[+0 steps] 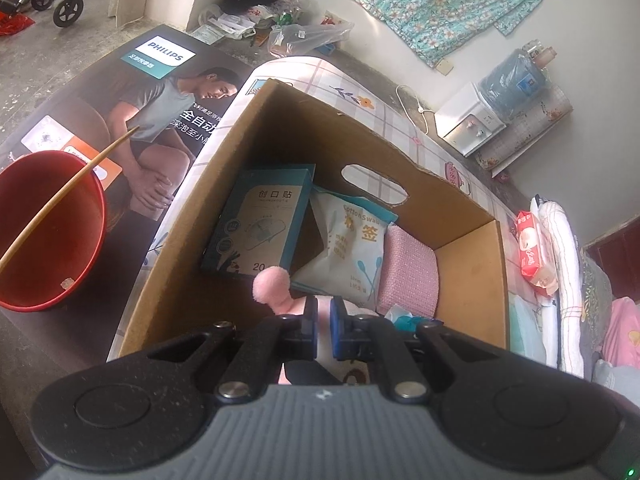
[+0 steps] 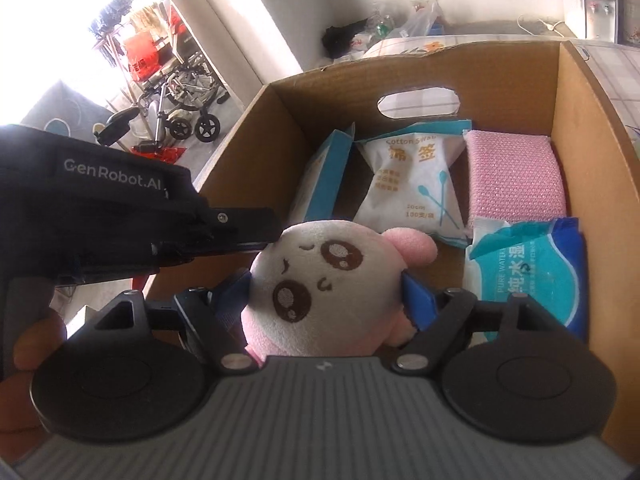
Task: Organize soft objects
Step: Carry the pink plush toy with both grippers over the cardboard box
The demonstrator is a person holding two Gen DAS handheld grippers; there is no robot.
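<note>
A pink and white plush toy (image 2: 316, 280) with brown embroidered eyes hangs over the near end of an open cardboard box (image 2: 520, 76). My right gripper (image 2: 326, 296) is shut on its head. My left gripper (image 1: 323, 316) is shut on the same plush (image 1: 272, 284), reaching in from the left in the right wrist view (image 2: 256, 236). In the box lie a blue plaster carton (image 1: 260, 224), a cotton swab pack (image 2: 416, 184), a pink sponge (image 2: 516, 176) and a blue wet-wipe pack (image 2: 532, 276).
The box (image 1: 472, 276) stands on a checked cloth (image 1: 360, 92). A red basin (image 1: 48, 232) with a stick sits left on a Philips carton (image 1: 132, 92). A red tissue pack (image 1: 534, 252) and folded towels lie right. A wheelchair (image 2: 180, 96) stands far left.
</note>
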